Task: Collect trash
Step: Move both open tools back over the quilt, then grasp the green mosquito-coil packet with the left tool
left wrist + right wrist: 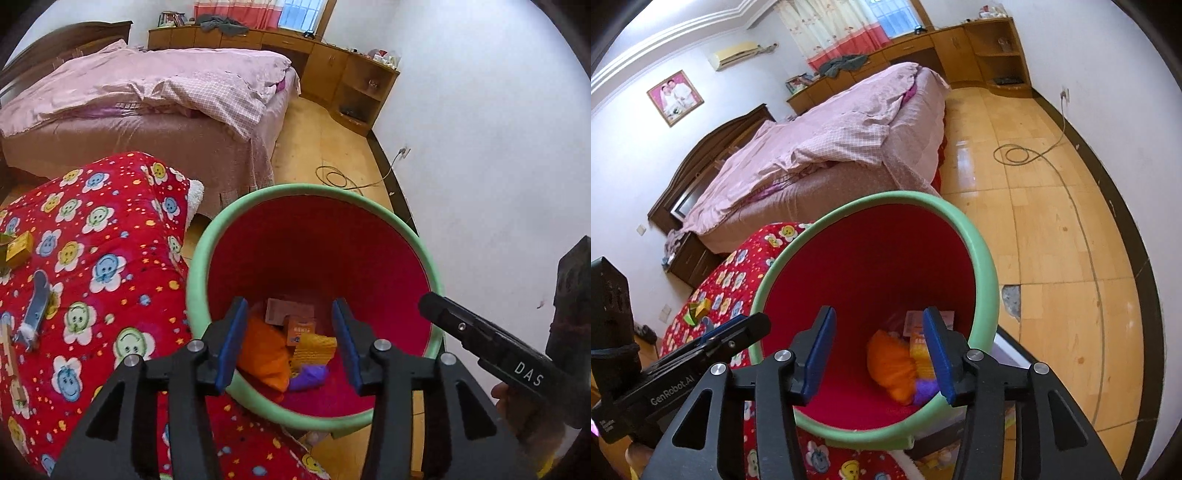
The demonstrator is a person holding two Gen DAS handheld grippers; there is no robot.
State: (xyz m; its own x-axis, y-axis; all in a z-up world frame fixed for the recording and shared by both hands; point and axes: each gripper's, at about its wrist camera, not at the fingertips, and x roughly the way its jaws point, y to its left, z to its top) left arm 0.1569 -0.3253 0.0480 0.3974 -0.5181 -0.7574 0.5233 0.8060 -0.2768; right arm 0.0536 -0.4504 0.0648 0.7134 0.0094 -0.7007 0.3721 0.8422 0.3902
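A red bin with a green rim [207,236] [982,251] stands beside the red patterned blanket [110,236] [735,273]. At its bottom lie an orange bag [264,350] [890,365], a yellow packet [314,350] [918,356], a purple scrap [308,376] [925,389] and small brown boxes [288,312]. My left gripper [290,341] hangs open over the bin's mouth, nothing between its blue pads. My right gripper [881,349] is open too, above the bin, empty. Each gripper shows in the other's view: the right gripper [480,339], the left gripper [713,343].
On the blanket lie a gold box [20,249] [701,308], a small skateboard toy [35,306] and a wooden piece [9,354]. A pink-covered bed [147,96] [827,140] stands behind. A cable [340,177] [1015,153] coils on the wooden floor by the white wall.
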